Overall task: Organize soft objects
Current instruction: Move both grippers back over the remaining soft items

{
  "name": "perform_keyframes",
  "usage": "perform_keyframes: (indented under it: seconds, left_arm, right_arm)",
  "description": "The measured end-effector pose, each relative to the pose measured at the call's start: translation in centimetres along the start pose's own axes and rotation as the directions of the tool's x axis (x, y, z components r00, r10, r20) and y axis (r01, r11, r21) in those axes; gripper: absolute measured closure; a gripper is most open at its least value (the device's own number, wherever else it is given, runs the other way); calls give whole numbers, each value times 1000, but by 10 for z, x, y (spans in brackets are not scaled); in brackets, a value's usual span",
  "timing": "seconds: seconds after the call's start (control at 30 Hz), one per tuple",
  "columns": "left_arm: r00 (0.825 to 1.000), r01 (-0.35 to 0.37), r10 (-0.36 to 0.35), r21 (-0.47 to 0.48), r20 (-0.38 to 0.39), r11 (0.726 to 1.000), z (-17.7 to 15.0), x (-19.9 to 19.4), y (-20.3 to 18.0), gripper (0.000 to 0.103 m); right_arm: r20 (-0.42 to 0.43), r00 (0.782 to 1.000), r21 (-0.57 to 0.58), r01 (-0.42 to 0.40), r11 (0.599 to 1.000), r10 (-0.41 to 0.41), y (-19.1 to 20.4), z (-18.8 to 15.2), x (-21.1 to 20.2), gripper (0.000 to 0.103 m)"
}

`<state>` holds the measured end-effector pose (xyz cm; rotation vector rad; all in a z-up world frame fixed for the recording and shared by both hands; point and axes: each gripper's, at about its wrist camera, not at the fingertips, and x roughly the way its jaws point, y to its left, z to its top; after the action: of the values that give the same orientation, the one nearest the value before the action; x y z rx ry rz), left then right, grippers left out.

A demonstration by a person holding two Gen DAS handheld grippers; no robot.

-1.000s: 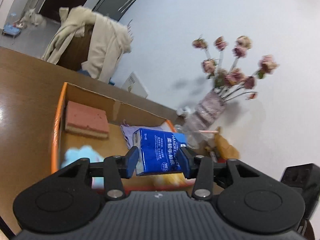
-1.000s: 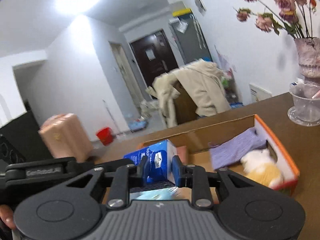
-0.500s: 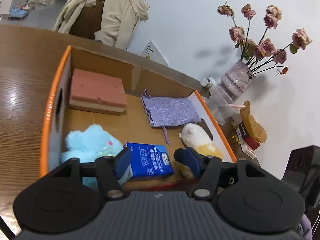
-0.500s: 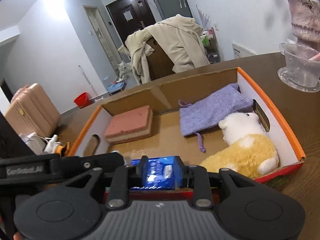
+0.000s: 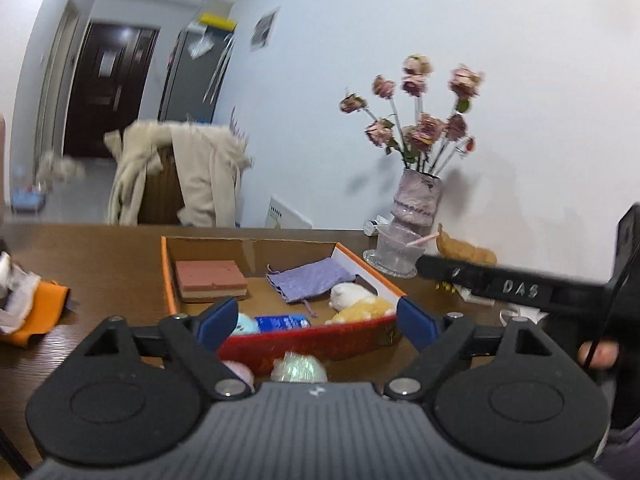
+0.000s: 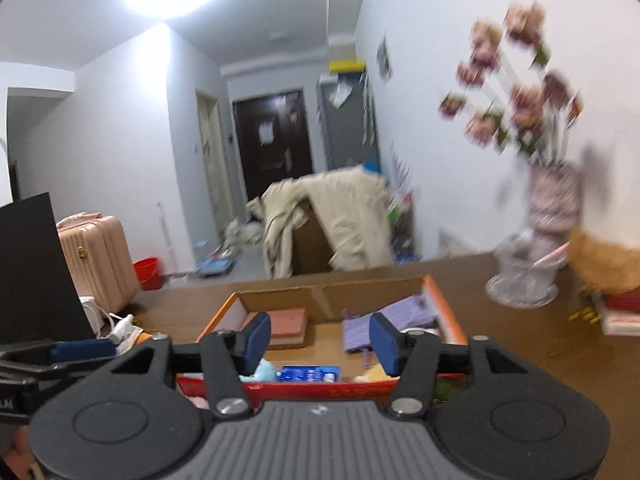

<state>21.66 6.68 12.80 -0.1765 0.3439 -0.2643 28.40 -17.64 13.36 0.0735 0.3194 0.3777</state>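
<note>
Five soft things in the cardboard box (image 5: 167, 276), pink sponge (image 5: 211, 279), purple pouch (image 5: 310, 280), yellow plush (image 5: 360, 306), blue plush (image 5: 246, 324), blue tissue pack (image 5: 282, 322), my left gripper (image 5: 316, 322) and right gripper (image 6: 318, 342) both spread wide, holding nothing.

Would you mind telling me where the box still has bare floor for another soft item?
The clearest bare cardboard lies mid-box, between the pink sponge and the purple pouch, running back to the far wall of the box. The near end is crowded: blue plush, tissue pack and yellow plush sit side by side.
</note>
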Motion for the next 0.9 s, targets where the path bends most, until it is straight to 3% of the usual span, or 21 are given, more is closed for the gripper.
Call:
perform_keyframes:
  seconds: [0.13, 0.2, 0.43, 0.6, 0.9]
  left_arm:
    - [1000, 4, -4, 29, 17, 1000, -28, -29, -10, 9]
    - [1000, 5, -5, 38, 21, 999, -43, -43, -13, 6]
    - [1000, -12, 12, 32, 8, 999, -85, -74, -18, 3]
    - [998, -59, 59, -6, -5, 998, -101, -85, -16, 3]
    - [997, -77, 77, 4, -5, 997, -103, -94, -17, 3]
  right_arm:
    - [66, 995, -53, 78, 996, -74, 11, -34, -43, 40]
    - [56, 993, -56, 103, 993, -100, 14, -52, -58, 33]
    - [26, 983, -31, 180, 983, -179, 22, -106, -84, 29]
    - [16, 990, -58, 144, 988, -143, 36, -128, -98, 26]
    - [36, 993, -60, 117, 991, -115, 38, -131, -104, 25]
